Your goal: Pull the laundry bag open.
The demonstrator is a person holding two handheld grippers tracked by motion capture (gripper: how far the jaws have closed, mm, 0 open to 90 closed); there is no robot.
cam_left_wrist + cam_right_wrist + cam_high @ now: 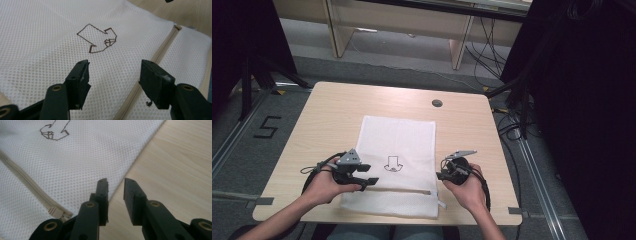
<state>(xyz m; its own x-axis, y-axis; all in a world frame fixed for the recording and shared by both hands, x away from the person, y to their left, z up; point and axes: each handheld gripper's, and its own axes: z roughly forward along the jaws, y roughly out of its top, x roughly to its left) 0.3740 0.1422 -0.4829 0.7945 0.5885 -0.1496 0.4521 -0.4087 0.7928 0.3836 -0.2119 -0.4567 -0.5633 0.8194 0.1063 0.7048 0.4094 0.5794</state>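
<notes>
**A:** What lies on the table point(322, 107)?

**B:** A white mesh bag point(399, 145), flat at the table's middle and reaching its near edge. The weave is dotted with fine holes, a beige zipper point(404, 190) runs across its near part, and a brown outline arrow point(393, 163) is drawn near the centre.

**A:** And the grippers, starting left of the bag?

**B:** The left gripper point(368, 177) sits at the bag's left edge, over the zipper line. In the left gripper view its jaws stand spread wide above the mesh, pinching nothing. The right gripper point(440, 175) is at the bag's right edge; in the right gripper view its jaws are a little apart over that edge, nothing between them.

**A:** Anything hard to make out?

**B:** The zipper's end point(57, 212) shows beside the right gripper's jaws, but whether there is a pull there I cannot tell. The small marks inside the arrow's tail are too fine to read.

**A:** Any writing?

**B:** A black "5" point(266, 127) on the floor, well left of the bag.
</notes>
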